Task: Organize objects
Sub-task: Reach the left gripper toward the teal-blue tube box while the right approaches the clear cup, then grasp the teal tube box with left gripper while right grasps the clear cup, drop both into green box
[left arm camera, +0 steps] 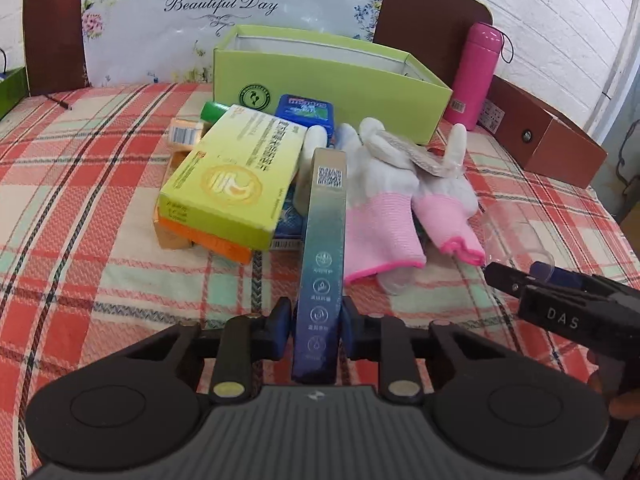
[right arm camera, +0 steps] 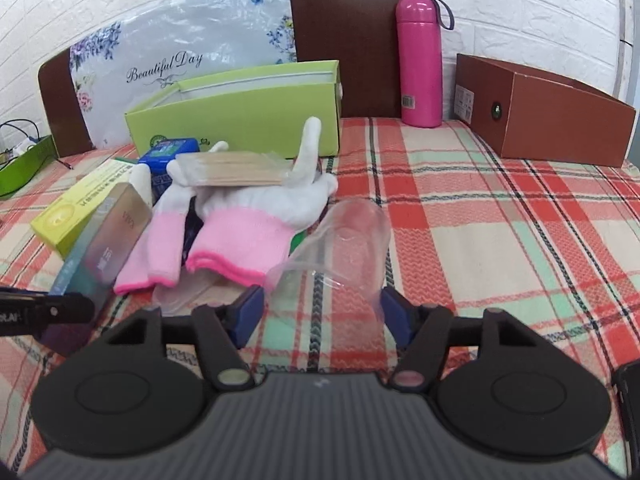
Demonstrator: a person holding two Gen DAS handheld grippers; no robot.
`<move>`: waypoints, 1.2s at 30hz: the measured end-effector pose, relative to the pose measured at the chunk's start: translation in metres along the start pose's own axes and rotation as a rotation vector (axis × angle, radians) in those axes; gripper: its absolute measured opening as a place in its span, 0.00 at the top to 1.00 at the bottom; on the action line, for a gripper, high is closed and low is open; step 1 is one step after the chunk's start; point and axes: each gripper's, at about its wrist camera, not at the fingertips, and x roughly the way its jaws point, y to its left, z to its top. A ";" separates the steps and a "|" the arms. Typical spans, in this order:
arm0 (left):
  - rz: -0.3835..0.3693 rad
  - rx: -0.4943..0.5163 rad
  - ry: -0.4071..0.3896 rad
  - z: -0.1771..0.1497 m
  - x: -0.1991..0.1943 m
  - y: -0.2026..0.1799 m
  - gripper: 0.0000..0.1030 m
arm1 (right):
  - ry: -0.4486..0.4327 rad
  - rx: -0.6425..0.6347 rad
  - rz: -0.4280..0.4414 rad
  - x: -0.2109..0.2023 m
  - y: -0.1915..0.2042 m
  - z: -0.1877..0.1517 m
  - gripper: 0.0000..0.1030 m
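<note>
My left gripper (left arm camera: 316, 330) is shut on a long blue-green gradient box (left arm camera: 324, 248), which points away toward the pile; the box also shows in the right wrist view (right arm camera: 100, 252). My right gripper (right arm camera: 322, 314) is open, its blue pads on either side of a clear plastic cup (right arm camera: 344, 248) lying on its side. The pile holds a yellow-green medicine box (left arm camera: 232, 176), orange boxes (left arm camera: 208, 240), a blue tin (left arm camera: 306, 114) and white-and-pink gloves (left arm camera: 384, 200) with a flat pack of wooden sticks (right arm camera: 232, 170) on top.
An open green cardboard box (left arm camera: 320, 80) stands behind the pile. A pink flask (right arm camera: 420, 64) and a brown open box (right arm camera: 540, 112) stand at the back right. A plaid cloth (right arm camera: 500, 220) covers the table. A green tray (right arm camera: 24, 164) sits far left.
</note>
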 end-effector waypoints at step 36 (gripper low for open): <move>-0.102 -0.006 -0.221 0.142 -0.021 0.000 0.79 | -0.198 -0.087 0.267 0.015 0.026 0.128 0.40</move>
